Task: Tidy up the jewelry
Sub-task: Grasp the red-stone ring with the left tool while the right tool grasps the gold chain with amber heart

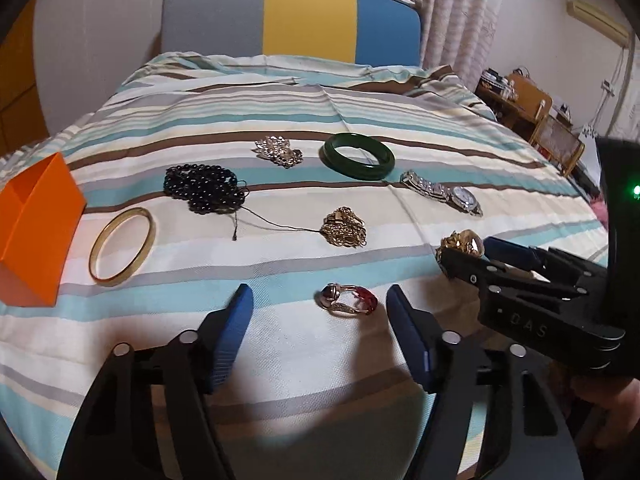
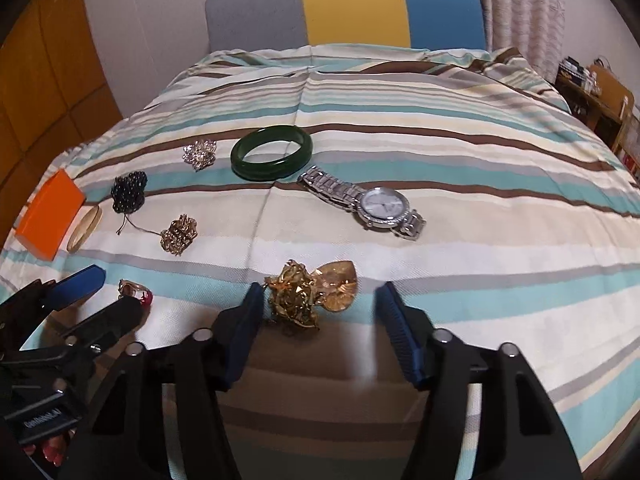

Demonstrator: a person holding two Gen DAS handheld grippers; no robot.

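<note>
Jewelry lies spread on a striped bedspread. My left gripper (image 1: 320,300) stands open, and a red-stone ring (image 1: 347,300) lies between its blue fingertips. My right gripper (image 2: 320,296) is open around a gold chain with an amber heart pendant (image 2: 312,292), its left pad touching the chain. Farther off lie a green bangle (image 1: 359,156), a silver watch (image 2: 368,204), a gold chain pile (image 1: 345,227), black beads (image 1: 204,188), a crystal brooch (image 1: 279,151) and a gold bangle (image 1: 122,246). An orange box (image 1: 34,228) stands open at the left.
The striped bedspread (image 2: 480,152) covers the whole work surface, with a grey, yellow and blue headboard (image 1: 292,20) behind. Wooden furniture (image 1: 532,112) stands off the bed's right side. A thin thread (image 1: 276,224) runs from the beads to the gold chain pile.
</note>
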